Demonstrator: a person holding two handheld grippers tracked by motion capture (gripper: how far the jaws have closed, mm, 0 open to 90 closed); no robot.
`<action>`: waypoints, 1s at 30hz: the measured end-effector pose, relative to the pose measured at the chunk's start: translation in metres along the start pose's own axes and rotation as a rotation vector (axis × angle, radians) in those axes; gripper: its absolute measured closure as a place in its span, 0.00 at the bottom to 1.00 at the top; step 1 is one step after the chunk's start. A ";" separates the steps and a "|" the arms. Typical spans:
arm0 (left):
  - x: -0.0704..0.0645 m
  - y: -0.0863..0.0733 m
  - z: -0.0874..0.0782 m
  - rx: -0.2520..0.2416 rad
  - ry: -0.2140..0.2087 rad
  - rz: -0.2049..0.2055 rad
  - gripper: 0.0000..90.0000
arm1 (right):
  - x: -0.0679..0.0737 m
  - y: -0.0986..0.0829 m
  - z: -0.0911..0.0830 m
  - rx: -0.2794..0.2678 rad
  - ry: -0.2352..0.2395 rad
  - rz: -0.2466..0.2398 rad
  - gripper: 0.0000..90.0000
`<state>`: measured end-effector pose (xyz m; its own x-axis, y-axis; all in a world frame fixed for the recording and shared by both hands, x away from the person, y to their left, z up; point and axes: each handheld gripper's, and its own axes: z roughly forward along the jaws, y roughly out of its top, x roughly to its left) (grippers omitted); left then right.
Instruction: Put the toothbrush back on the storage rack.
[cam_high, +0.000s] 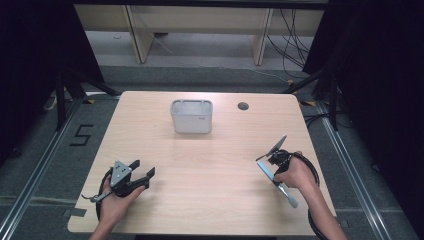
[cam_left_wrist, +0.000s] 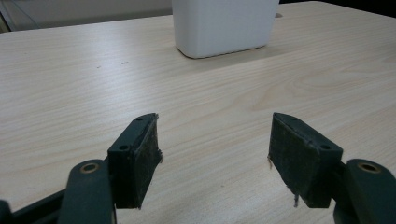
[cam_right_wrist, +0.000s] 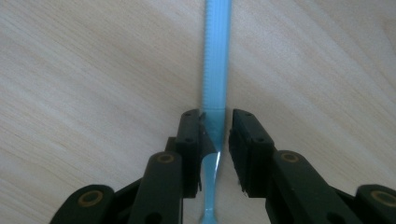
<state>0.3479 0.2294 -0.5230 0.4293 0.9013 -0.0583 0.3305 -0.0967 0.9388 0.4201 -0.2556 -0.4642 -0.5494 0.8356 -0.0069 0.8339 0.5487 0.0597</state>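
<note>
The right gripper (cam_right_wrist: 216, 140) is closing its jaws around a light blue plastic knife (cam_right_wrist: 215, 70) at the near right of the table (cam_high: 210, 170); the pads are standing narrow on either side of the strip, with the left pad touching it and a thin gap showing at the right pad, so the grip is looking nearly but not fully made; whether the knife is lying on the wood or is raised off it, I cannot tell; in the high view it (cam_high: 278, 181) is running from the right gripper (cam_high: 272, 160) towards the near edge. The left gripper (cam_left_wrist: 214, 149) is resting at the near left with its jaws spread wide and nothing between them. A white container (cam_high: 191, 116) is standing upright at the far middle, well apart from both grippers; it is appearing empty. Judging from this, the pick-up is just being secured; carrying the knife over and putting it in the container is probably all still ahead.
</note>
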 end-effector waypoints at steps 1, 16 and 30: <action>0.000 0.000 0.000 -0.001 0.000 0.000 0.36 | 0.000 0.000 0.000 0.000 0.000 0.000 0.82; 0.000 0.000 -0.001 0.008 0.001 0.007 0.36 | 0.002 0.006 0.007 0.040 -0.018 0.003 0.86; 0.000 0.000 -0.001 0.006 -0.007 0.008 0.37 | 0.005 0.007 0.007 0.060 -0.006 -0.003 0.88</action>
<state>0.3468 0.2296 -0.5223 0.4377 0.8976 -0.0530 0.3319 -0.1065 0.9373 0.4240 -0.2474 -0.4708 -0.5518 0.8339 -0.0134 0.8340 0.5518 -0.0004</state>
